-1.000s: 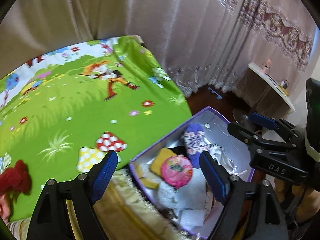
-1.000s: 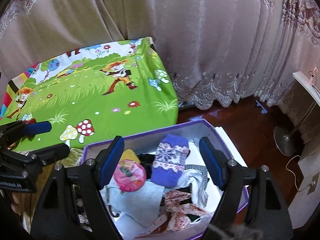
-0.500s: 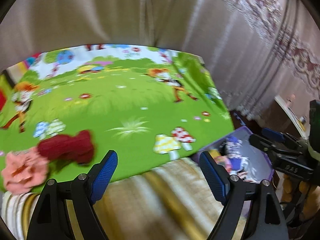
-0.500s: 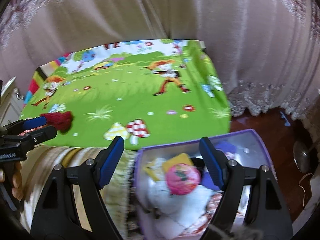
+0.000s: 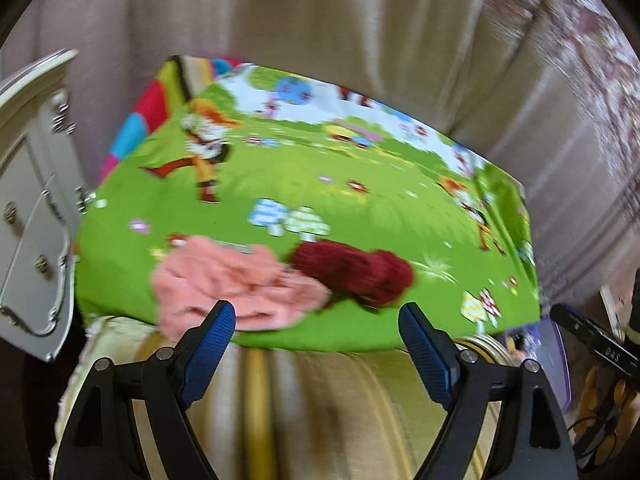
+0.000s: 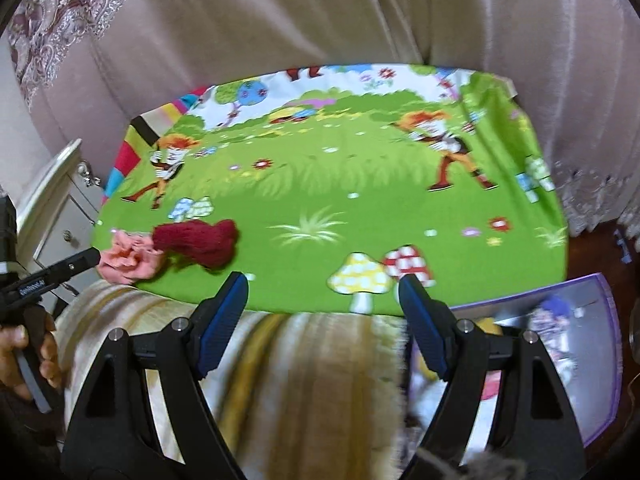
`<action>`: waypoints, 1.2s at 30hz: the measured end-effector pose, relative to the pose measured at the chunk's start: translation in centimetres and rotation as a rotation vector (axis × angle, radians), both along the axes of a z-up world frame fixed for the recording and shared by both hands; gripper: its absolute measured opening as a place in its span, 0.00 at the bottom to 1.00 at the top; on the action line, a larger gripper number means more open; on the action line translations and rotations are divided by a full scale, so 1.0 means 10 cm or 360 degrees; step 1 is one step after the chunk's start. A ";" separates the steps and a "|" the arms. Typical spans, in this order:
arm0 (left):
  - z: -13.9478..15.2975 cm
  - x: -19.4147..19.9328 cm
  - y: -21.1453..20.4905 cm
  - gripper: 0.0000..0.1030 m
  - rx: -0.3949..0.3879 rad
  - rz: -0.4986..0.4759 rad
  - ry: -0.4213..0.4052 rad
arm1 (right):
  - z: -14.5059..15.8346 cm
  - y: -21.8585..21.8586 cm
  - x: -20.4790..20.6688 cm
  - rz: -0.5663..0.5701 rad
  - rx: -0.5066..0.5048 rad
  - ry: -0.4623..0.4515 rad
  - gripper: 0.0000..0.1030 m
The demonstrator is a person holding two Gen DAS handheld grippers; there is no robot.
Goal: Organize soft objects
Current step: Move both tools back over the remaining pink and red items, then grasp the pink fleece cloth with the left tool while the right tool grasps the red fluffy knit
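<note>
Two soft knitted items lie on a bright green cartoon-print mat (image 5: 360, 200) spread over a bed, near its front left corner: a crumpled salmon-pink piece (image 5: 236, 284), loose and ruffled in folds, and beside it a dark red ribbed knit piece (image 5: 356, 272), bunched into a thick roll, its left end touching or overlapping the pink one. In the right wrist view the same pair sits at the mat's left edge, the pink piece (image 6: 128, 256) pressed against the dark red piece (image 6: 200, 242). The left gripper (image 5: 316, 348) hangs above the striped beige-and-gold bedspread (image 5: 320, 408) just in front of the two items, its blue-padded fingers (image 5: 208, 344) spread wide with nothing between them. The right gripper (image 6: 322, 320) hangs over the same bedspread farther right, its fingers likewise parted and bare. At the right, a purple-rimmed box (image 6: 608, 344) sits below the mat's edge, holding a blurred heap of soft things, among them a blue-and-white patterned knit (image 6: 552, 320). A white nightstand with drawers (image 5: 36, 216) stands left of the bed, and pale mauve curtains (image 6: 320, 12) fall behind it. Motion blur softens both views, hiding finer detail of the fabrics.
</note>
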State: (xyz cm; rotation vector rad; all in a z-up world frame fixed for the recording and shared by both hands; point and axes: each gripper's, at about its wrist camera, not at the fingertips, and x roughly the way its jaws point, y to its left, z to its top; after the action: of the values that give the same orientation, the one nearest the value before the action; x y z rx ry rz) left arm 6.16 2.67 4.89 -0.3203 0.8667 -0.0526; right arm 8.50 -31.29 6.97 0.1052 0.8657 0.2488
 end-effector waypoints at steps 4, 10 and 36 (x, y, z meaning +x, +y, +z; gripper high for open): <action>-0.06 0.06 0.33 0.82 -0.0039 0.0098 0.0041 | -0.09 0.30 0.19 0.0015 0.0152 0.0116 0.78; -0.24 0.22 0.67 0.82 -0.0134 0.0195 0.0151 | -0.28 0.73 0.44 -0.0012 0.0263 0.0275 0.78; -0.87 0.62 0.82 0.15 -0.0428 0.0137 0.0271 | -1.02 1.68 1.22 -0.0171 0.0276 0.0593 0.83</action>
State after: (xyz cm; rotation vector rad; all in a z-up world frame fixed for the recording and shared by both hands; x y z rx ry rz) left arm 12.35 10.87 -3.79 -0.6206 1.0156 -0.0626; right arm 20.66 -14.50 -3.20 0.3674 1.2040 0.2060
